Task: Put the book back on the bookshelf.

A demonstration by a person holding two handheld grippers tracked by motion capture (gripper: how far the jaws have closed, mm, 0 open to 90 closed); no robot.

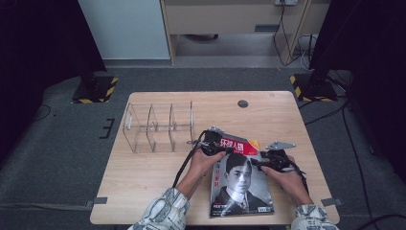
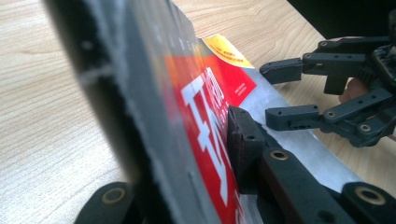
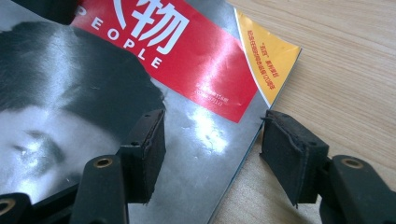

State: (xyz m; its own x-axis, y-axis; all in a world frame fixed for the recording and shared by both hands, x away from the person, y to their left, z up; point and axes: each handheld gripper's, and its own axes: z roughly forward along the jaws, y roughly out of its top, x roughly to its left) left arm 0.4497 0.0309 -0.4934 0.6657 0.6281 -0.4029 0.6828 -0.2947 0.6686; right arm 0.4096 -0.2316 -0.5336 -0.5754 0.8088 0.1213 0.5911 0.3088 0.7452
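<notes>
A magazine [image 1: 242,184] with a black-and-white portrait and a red title band lies on the wooden table [image 1: 143,167], near its front edge. My left gripper [image 1: 214,142] is shut on the magazine's top left part; in the left gripper view the cover [image 2: 233,79] sits squeezed between the jaws, its left side lifted. My right gripper [image 1: 272,160] is open at the magazine's right edge. In the right gripper view [image 3: 219,154] one jaw rests over the glossy cover [image 3: 187,56] and the other over bare wood, astride the edge. The open right gripper [image 2: 288,93] is also seen from the left one.
A clear acrylic organiser [image 1: 158,125] with three compartments stands at the table's back left. A round cable hole [image 1: 242,103] sits at the back centre. Black stands with hazard-striped bases [image 1: 95,88] are on the floor beyond the table.
</notes>
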